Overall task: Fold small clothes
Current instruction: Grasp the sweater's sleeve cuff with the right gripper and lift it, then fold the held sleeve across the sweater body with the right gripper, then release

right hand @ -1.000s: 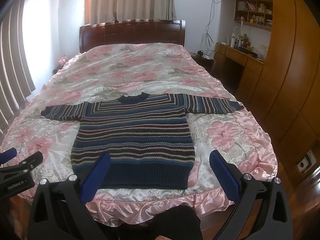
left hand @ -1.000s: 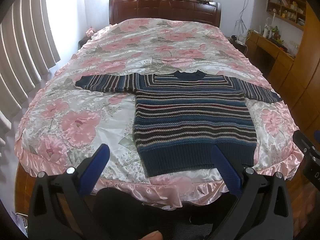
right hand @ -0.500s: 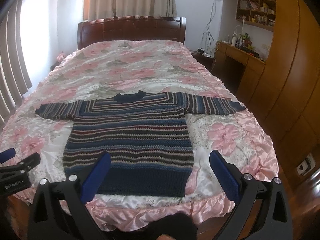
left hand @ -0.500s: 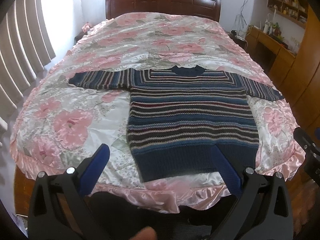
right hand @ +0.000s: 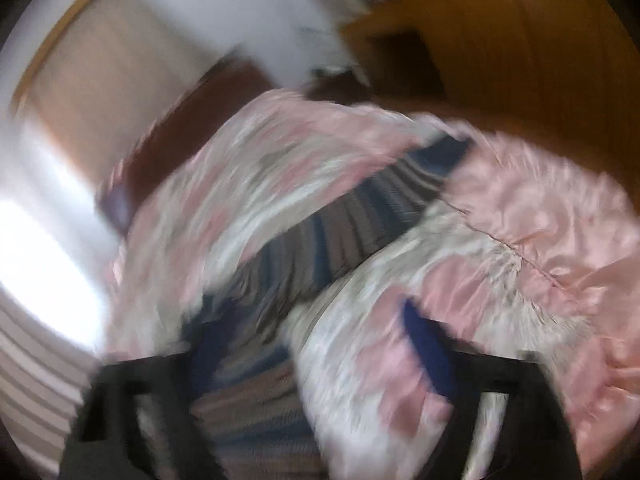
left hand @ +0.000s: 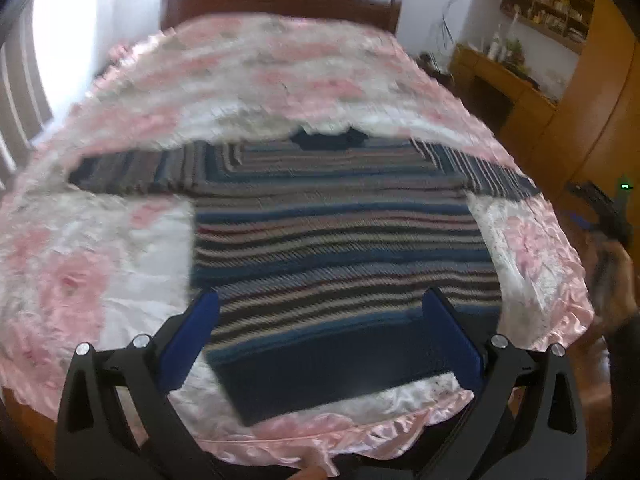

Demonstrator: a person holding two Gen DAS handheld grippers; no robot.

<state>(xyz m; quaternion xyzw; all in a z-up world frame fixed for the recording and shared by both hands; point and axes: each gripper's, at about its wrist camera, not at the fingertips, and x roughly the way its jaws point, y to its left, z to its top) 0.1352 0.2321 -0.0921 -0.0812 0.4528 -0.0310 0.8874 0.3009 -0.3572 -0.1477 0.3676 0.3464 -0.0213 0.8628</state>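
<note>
Two hand-held grippers are in view, one for each camera. The left hand-held gripper point(left hand: 320, 344) fills the bottom of its frame, pointing forward and a little down over the foot of the bed point(left hand: 120, 264). Its blue fingers point(left hand: 192, 332) stand wide apart and nothing is between them — it is released. The hem of the striped sweater point(left hand: 336, 240) shows in the gap between the fingers, but the fingers do not touch it as far as I can see.

The sweater lies flat on the pink floral bedspread, in the centre of the left wrist frame, with the collar toward the headboard point(left hand: 280, 0) at the top and both sleeves spread out to the left and right. At the right edge of this frame the right hand-held gripper point(left hand: 600, 208) appears, dark and blurred, beside the sleeve end.

The right wrist view is strongly blurred and tilted. The right hand-held gripper point(right hand: 316, 356) sits in the lower part of the frame, rolled to one side, with its fingers point(right hand: 424, 344) apart and nothing between them. One sleeve of the sweater point(right hand: 320, 240) runs diagonally from the lower left toward the upper right, and the gripper is low over the bedspread point(right hand: 540, 220) near the sleeve. Whether it touches the cloth I cannot tell.
</note>
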